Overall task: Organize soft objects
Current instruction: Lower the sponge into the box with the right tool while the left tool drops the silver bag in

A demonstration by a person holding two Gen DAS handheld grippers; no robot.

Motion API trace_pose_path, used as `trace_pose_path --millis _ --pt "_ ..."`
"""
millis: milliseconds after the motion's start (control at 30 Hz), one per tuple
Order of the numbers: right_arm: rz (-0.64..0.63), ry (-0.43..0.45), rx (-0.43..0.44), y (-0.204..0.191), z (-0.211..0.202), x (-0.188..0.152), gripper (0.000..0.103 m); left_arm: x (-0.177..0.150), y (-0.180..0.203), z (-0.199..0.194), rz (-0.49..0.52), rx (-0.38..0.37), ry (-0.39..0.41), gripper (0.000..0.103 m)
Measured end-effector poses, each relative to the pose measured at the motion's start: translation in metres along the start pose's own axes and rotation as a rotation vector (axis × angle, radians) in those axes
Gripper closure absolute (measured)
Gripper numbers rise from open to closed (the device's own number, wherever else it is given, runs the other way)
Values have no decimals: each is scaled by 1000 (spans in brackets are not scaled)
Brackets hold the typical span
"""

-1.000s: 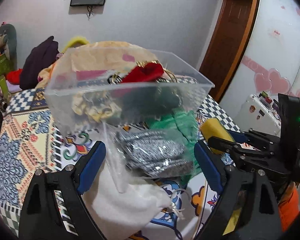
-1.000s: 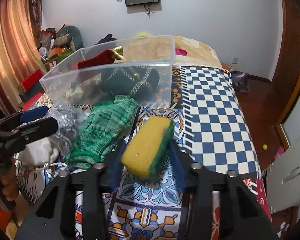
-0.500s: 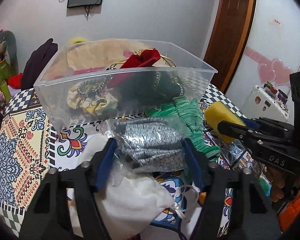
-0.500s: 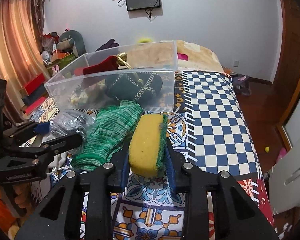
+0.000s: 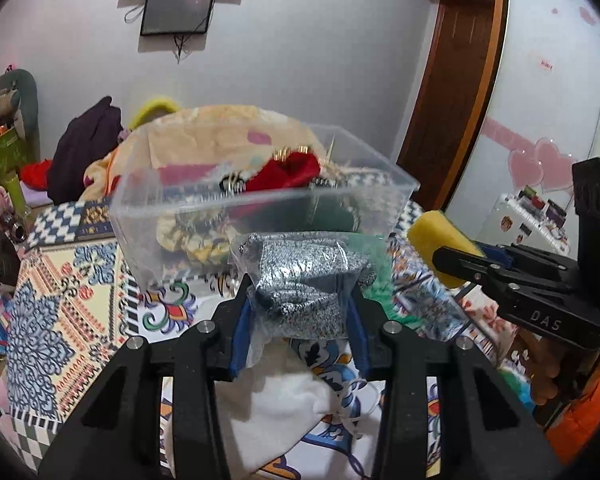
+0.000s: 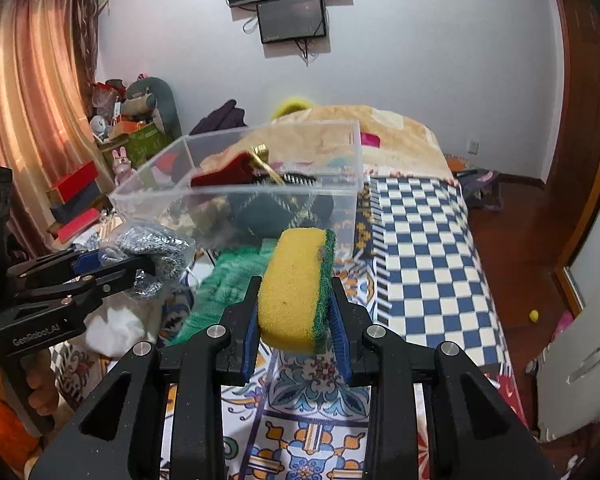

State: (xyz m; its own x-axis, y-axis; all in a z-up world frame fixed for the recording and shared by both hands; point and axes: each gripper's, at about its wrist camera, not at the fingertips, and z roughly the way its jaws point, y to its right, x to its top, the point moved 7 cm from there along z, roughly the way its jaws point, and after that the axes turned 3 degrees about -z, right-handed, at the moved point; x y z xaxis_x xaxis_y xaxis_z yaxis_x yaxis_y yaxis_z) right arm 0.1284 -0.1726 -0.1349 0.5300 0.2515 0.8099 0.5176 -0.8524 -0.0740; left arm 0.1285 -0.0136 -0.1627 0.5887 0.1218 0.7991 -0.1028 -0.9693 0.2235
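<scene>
My left gripper is shut on a clear plastic bag of grey knitted cloth and holds it above the bed, in front of the clear plastic bin. The bag also shows in the right wrist view. My right gripper is shut on a yellow sponge with a green scouring side, lifted in front of the bin. The sponge shows at the right of the left wrist view. The bin holds a red cloth, a dark green pouch and other soft items.
A green knitted glove and a white drawstring bag lie on the patterned bedspread in front of the bin. A folded beige blanket lies behind the bin. Clutter stands at the far left; a wardrobe door is at the right.
My left gripper closed on the bagged grey cloth and lifted it off the bed. My right gripper raised the sponge and turned it upright, nearer the bin.
</scene>
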Motion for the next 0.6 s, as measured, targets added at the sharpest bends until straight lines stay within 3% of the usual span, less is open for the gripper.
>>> trace_pose_path --millis 167,600 --pt "-4 49 -4 -2 -3 17 75 19 -1 -16 -7 -10 52 62" --pt "11 154 -7 -5 5 59 75 78 -22 -27 -14 73 189 62"
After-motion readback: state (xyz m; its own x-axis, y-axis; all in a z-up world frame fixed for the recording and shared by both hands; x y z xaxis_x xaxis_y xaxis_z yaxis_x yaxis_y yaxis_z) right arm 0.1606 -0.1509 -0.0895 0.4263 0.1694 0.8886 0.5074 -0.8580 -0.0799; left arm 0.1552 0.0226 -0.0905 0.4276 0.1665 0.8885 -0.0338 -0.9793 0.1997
